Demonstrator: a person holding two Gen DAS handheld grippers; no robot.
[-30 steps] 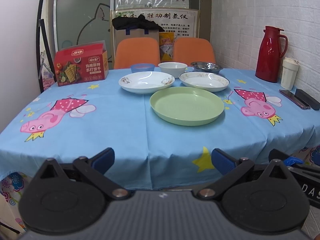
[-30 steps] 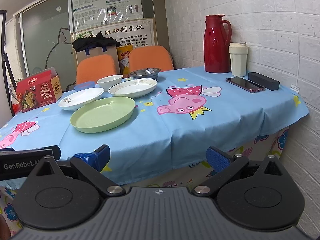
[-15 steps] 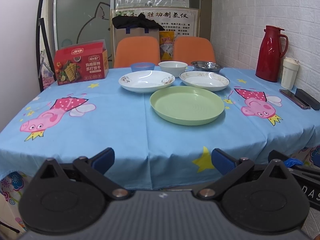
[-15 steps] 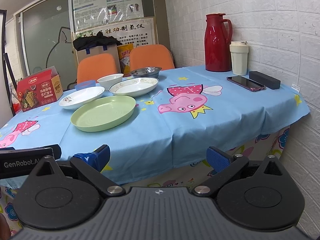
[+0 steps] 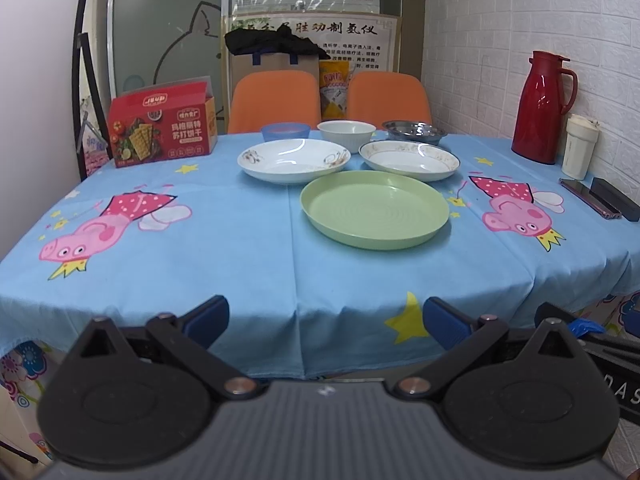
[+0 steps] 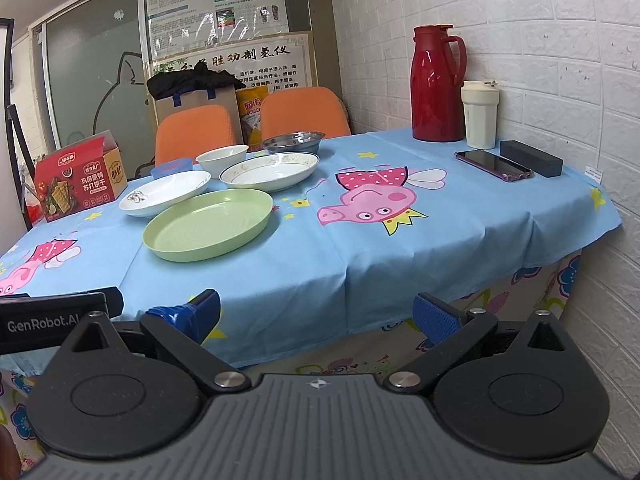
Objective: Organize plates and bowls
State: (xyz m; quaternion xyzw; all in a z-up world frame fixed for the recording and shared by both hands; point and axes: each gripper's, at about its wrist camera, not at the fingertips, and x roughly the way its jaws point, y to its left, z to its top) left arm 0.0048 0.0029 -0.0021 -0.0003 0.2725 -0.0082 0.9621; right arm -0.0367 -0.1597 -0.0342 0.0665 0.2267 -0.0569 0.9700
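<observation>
Left wrist view shows our left claw (image 5: 326, 316) and right claw (image 6: 316, 312) spread and empty short of the bench (image 5: 240, 256), so we should approach the green plate (image 5: 375, 208) at mid-bench low, rim-first.

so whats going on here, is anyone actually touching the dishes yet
Not yet. A person holds two grippers short of the near table edge; the left gripper and the right gripper are both open and empty. On the blue tablecloth sit a green plate, two white patterned plates, a white bowl, a blue bowl and a metal bowl, all separate and unstacked. Organizing has not started.
</observation>
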